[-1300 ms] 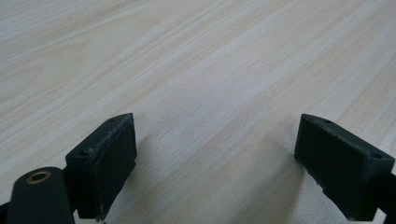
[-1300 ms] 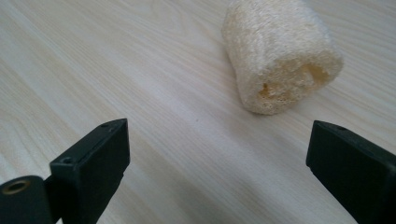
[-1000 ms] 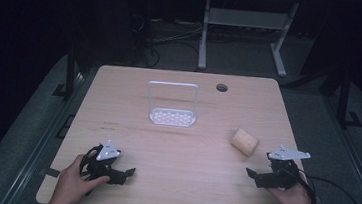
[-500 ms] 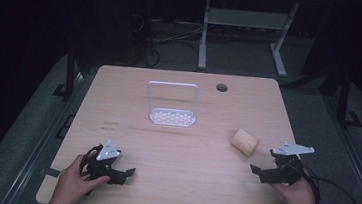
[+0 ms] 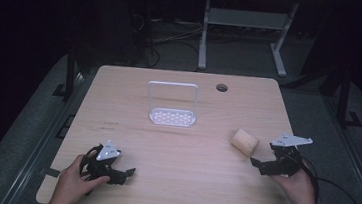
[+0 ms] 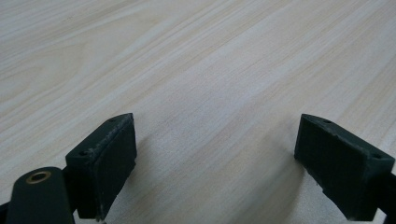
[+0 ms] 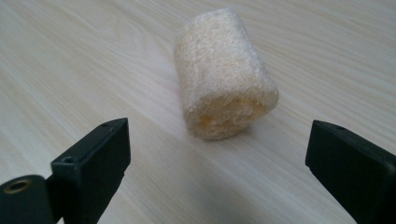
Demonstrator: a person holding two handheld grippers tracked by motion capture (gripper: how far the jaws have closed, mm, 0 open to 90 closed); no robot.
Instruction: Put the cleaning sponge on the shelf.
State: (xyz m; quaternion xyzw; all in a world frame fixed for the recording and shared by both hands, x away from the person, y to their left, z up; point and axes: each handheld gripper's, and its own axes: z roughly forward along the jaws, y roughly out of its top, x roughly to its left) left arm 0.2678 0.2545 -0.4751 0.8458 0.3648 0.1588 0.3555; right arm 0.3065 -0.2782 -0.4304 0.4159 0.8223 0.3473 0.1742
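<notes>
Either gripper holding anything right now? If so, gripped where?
Nothing held. Left gripper is open over bare table. Right gripper is open, the loofah roll lying ahead of its jaws, untouched.

Each bare hand carries matte black two-jaw tongs, left (image 5: pixel 123 173) and right (image 5: pixel 258 165), topped by a grey three-cornered plate. The blocky jaws show small screw holes; a brass-ringed hole marks one arm.

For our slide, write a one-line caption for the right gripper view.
Open right gripper faces a pale loofah roll lying on the wooden table.
</notes>
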